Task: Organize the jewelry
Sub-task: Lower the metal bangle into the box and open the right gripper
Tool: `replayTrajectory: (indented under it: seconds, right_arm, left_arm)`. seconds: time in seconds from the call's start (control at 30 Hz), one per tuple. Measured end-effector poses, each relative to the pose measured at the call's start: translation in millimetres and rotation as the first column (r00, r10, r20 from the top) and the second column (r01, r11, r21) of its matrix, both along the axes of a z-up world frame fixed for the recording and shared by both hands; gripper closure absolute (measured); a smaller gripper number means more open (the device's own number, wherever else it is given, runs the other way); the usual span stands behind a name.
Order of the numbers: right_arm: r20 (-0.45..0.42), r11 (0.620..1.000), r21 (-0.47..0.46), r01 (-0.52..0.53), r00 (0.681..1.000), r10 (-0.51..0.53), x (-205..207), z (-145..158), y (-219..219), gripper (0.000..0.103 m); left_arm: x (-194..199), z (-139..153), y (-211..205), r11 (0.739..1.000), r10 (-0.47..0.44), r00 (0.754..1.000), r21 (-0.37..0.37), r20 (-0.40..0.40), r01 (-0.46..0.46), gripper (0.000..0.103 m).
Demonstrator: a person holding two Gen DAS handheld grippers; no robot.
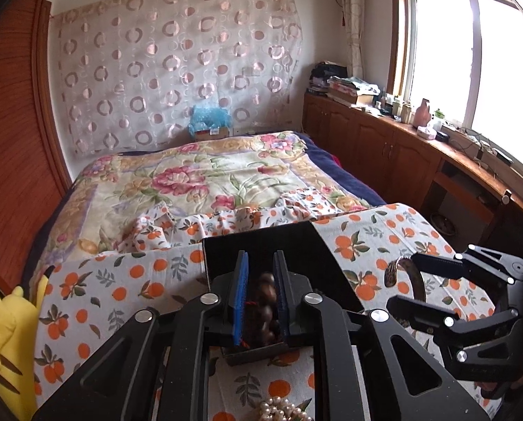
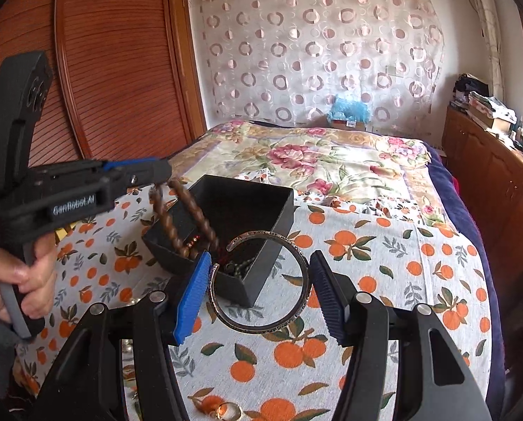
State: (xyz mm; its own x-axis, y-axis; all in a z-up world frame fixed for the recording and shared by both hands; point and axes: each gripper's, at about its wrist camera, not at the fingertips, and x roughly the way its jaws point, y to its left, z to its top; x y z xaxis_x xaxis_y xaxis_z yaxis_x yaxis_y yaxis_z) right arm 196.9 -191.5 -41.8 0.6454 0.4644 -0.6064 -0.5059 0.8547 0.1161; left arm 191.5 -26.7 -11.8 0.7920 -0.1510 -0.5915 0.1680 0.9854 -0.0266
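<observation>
Bed under floral quilt lies beyond black box. Orange-print cloth covers surface beneath box. Left gripper above box, jaws clamped on brown bead bracelet, loop hanging down into box. Right gripper just right of box, jaws apart around open metal bangle; bangle overlaps box's near corner, contact with pads unclear. Pearl strand on cloth near side of box. Gold ring also on cloth, near side of box.
</observation>
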Motion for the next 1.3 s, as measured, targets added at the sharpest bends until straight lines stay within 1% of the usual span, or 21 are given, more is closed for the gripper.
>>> replayTrajectory:
  seconds: [0.03, 0.1, 0.43, 0.53, 0.63, 0.7, 0.9, 0.97, 1.0, 1.03, 1.07, 1.2, 1.3]
  right_arm:
    - [0.001, 1.0, -0.001, -0.002, 1.0, 0.002, 1, 0, 2, 0.042]
    - [0.006, 1.0, -0.005, -0.01, 1.0, 0.01, 2, 0, 7, 0.042]
    - [0.022, 0.998, 0.002, -0.056, 0.998, 0.056, 28, 3, 39, 0.042]
    - [0.049, 0.997, -0.026, -0.075, 0.996, 0.077, 33, 0, 54, 0.042]
    - [0.045, 0.994, -0.076, -0.073, 0.996, 0.076, 40, -8, 66, 0.042]
    - [0.037, 0.993, -0.092, -0.071, 0.996, 0.075, 44, -13, 72, 0.042]
    - [0.016, 0.992, -0.11, -0.066, 0.998, 0.068, 49, -26, 77, 0.042]
    - [0.025, 0.991, -0.119, -0.059, 0.998, 0.062, 49, -28, 77, 0.042]
    - [0.037, 0.992, -0.116, -0.056, 0.997, 0.061, 48, -27, 76, 0.042]
    - [0.042, 0.993, -0.105, -0.059, 0.997, 0.064, 47, -26, 75, 0.042]
    - [0.042, 0.993, -0.096, -0.062, 0.997, 0.066, 47, -25, 76, 0.042]
    - [0.056, 0.994, -0.095, -0.061, 0.996, 0.066, 40, -21, 73, 0.042]
    - [0.063, 0.994, -0.076, -0.083, 0.994, 0.088, 23, -14, 69, 0.042]
  left_arm:
    - [-2, -2, 2, 1.0, 0.006, 1.0, 0.001, 0.0, -0.006, 0.076]
    - [-8, -4, 6, 1.0, 0.013, 1.0, 0.003, 0.004, -0.013, 0.072]
    - [-35, -19, 30, 0.999, 0.049, 0.999, 0.011, -0.012, -0.049, 0.072]
    - [-48, -25, 39, 0.998, 0.06, 0.998, 0.005, -0.018, -0.06, 0.072]
    - [-64, -32, 46, 0.998, 0.07, 0.997, 0.007, -0.019, -0.07, 0.071]
    - [-77, -37, 49, 0.997, 0.075, 0.997, 0.018, -0.022, -0.075, 0.071]
    - [-99, -49, 55, 0.997, 0.076, 0.996, 0.004, -0.044, -0.076, 0.07]
    - [-104, -51, 57, 0.997, 0.075, 0.996, -0.004, -0.05, -0.076, 0.07]
    - [-106, -52, 57, 0.997, 0.076, 0.996, -0.006, -0.052, -0.077, 0.067]
    - [-109, -52, 58, 0.997, 0.078, 0.996, -0.008, -0.051, -0.078, 0.061]
    - [-110, -53, 59, 0.997, 0.079, 0.996, -0.01, -0.049, -0.079, 0.06]
    - [-118, -55, 58, 0.996, 0.084, 0.995, -0.009, -0.053, -0.084, 0.058]
    - [-121, -56, 59, 0.996, 0.084, 0.995, -0.01, -0.053, -0.084, 0.053]
